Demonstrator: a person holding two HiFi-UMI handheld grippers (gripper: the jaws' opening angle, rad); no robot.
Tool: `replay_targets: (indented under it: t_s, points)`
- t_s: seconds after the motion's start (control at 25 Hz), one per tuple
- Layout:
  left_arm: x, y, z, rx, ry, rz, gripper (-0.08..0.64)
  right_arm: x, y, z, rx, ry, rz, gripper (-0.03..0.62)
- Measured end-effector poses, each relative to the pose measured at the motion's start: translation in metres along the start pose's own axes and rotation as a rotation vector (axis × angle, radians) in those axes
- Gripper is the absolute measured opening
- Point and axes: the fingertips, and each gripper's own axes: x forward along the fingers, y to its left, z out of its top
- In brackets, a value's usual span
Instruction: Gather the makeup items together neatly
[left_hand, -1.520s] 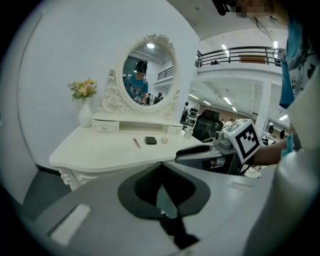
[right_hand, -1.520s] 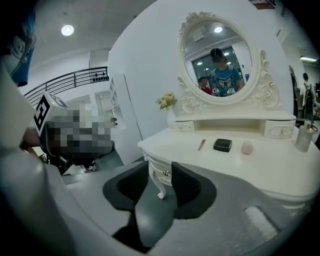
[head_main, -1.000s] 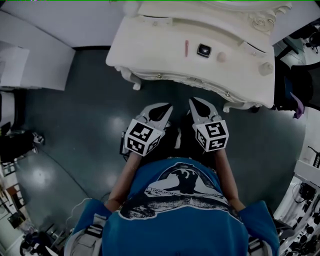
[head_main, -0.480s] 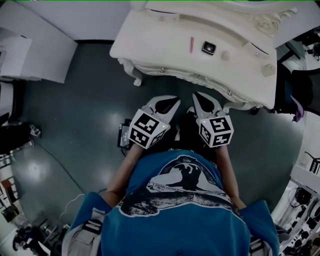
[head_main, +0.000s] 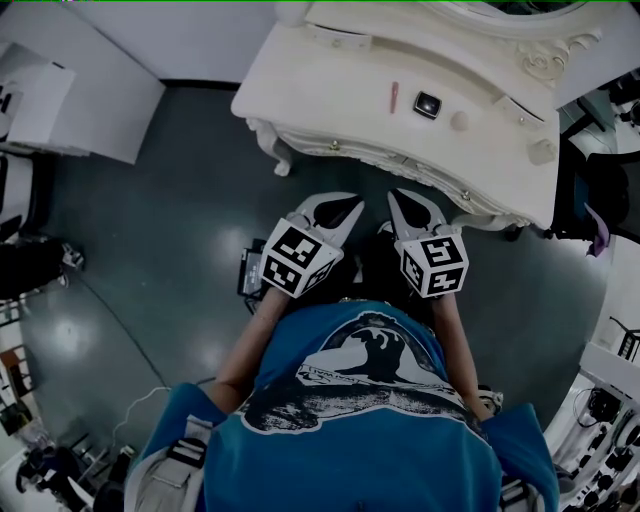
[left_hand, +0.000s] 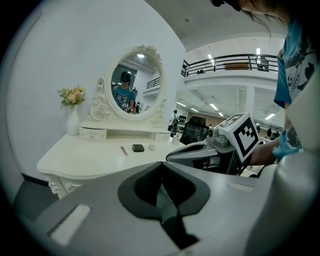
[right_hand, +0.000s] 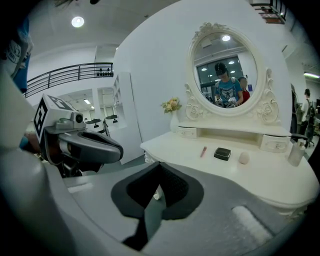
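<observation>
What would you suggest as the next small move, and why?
I'd probably reach the right gripper forward over the dressing table and open it: both it and the left gripper are shut, empty and short of the table, while the pink stick, black compact and pale round puff lie spaced apart.

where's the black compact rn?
Head view, upper right: the black compact sits on the dressing table, between the pink stick at its left and the round puff at its right.
</observation>
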Motion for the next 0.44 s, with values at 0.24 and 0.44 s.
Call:
replay_targets:
  t_s: [0.24,0.44]
  points:
    - [-0.0013,0.0002,-0.0002,-0.001,0.003,0.0,0.012,0.0007,0.0013,-0.0003,-0.001,0.008,0.002,0.003]
    - [0.0003,-0.0018,-0.0021,0.001,0.01,-0.009,0.012,-0.0001,0.0016,-0.0042,-0.001,0.017,0.0,0.003]
